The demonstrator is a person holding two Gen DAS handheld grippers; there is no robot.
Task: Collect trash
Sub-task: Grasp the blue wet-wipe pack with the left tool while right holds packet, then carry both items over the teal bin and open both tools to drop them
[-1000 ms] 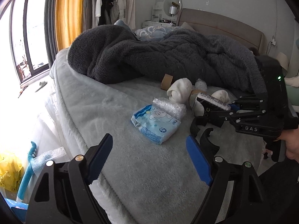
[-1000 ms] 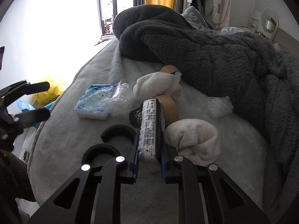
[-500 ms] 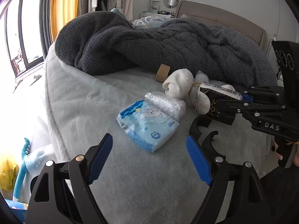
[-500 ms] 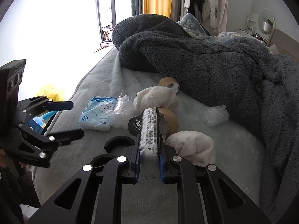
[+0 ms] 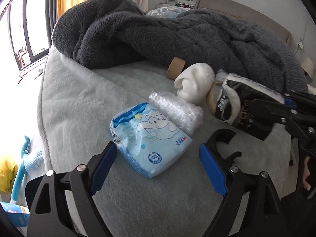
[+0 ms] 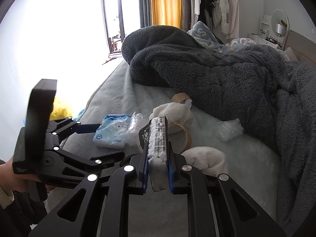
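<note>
A light blue tissue pack (image 5: 152, 138) lies on the grey bed, and my left gripper (image 5: 158, 167) stands open just short of it, the pack's near end between the blue pads without touching them. A crumpled clear plastic wrap (image 5: 177, 108) rests against the pack's far side. My right gripper (image 6: 158, 169) is shut on a dark snack wrapper with a white printed edge (image 6: 158, 138), held above the bed; the same dark snack wrapper (image 5: 243, 110) shows at the right of the left wrist view.
White rolled socks (image 5: 195, 83) (image 6: 205, 158), cardboard tape rolls (image 5: 175, 68) (image 6: 183, 136) and another clear plastic ball (image 6: 229, 130) lie near a heaped dark grey blanket (image 5: 158, 33). A yellow bag (image 6: 59, 106) sits on the floor beyond the bed edge.
My left gripper has come forward and lower toward the tissue pack, which now sits between its pads. The right gripper has lifted the snack wrapper slightly off the bed.
</note>
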